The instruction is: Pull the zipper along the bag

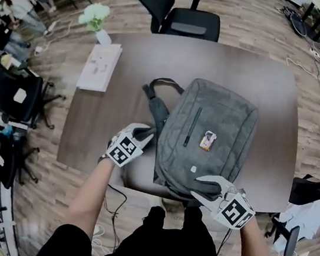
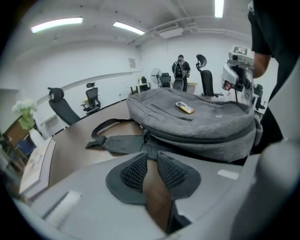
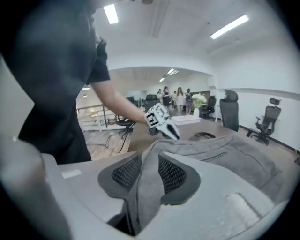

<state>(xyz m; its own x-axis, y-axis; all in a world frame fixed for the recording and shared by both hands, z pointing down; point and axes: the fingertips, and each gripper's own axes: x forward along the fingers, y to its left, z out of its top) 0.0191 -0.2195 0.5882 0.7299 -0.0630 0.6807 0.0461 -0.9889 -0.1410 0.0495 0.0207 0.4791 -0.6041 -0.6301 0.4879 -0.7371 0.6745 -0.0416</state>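
On the round-cornered brown wooden table (image 1: 262,80), near the edge where the person stands, lies a grey fabric backpack (image 1: 220,121), flat on its back with a small yellowish tag (image 1: 207,140) on its upper face. A black webbing strap (image 1: 157,113) trails off its left side onto the tabletop. In the left gripper view a dark zipper line (image 2: 211,137) runs round the backpack's side wall and ends at a small metal pull (image 2: 144,132) beside the strap. The left gripper (image 1: 146,133) hovers just beside the backpack's left side and points at the strap. It is released: the ribbed black pads (image 2: 135,171) stand apart, with only bare tabletop showing between them. The right gripper (image 1: 196,186) is at the backpack's near right corner, its jaws spread around a raised ridge of the grey fabric. That cloth fills the gap between its pads (image 3: 125,172), but the jaws are unclenched and not clamped on it. At the far left of the table lie a white booklet (image 1: 100,66) and a pale vase of white flowers (image 1: 96,18). A black office chair (image 1: 180,14) stands behind the far edge.
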